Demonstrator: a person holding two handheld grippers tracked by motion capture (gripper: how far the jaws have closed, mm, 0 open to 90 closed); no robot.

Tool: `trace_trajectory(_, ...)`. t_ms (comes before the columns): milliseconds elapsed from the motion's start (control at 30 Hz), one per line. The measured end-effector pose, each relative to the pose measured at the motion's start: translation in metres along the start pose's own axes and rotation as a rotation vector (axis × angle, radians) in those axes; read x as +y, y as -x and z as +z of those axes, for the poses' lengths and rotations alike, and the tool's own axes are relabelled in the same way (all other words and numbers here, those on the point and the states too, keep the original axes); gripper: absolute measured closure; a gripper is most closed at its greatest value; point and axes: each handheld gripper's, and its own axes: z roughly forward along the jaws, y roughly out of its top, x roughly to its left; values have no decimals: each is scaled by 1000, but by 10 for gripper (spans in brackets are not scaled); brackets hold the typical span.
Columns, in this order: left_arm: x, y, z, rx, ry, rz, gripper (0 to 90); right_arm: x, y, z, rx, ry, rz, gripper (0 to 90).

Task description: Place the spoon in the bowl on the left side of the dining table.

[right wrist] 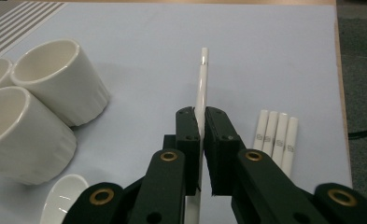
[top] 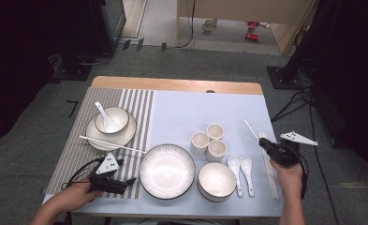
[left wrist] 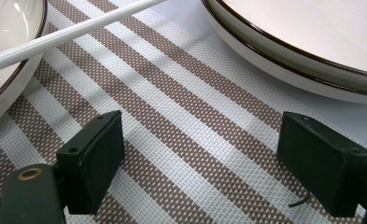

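Pinching a white chopstick (right wrist: 202,88), right jaws hover over pale-blue table (top: 181,112); left jaws spread

Three white cups (top: 209,139) stand clustered mid-worktop; two white spoons (top: 242,173) lie side by side to their right; a dark-rimmed plate (top: 167,171) sits beside a bowl (top: 217,181); on the striped placemat (top: 74,145), another bowl (top: 112,120) holds a spoon (top: 102,114).
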Motion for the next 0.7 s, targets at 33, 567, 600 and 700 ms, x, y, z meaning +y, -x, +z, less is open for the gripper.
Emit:
trace_trajectory(33,0,0,0,0,0,0,152,1,-1,1,2,-4,1,851)
trace_trajectory(567,0,0,0,-2,1,-2,152,18,-24,11,67,-12,-61,851)
trace_trajectory(600,0,0,0,-2,1,-3,151,21,-27,12,76,-16,-76,851)
trace_trajectory(700,0,0,0,-2,2,-3,152,24,-31,12,94,-17,-83,851)
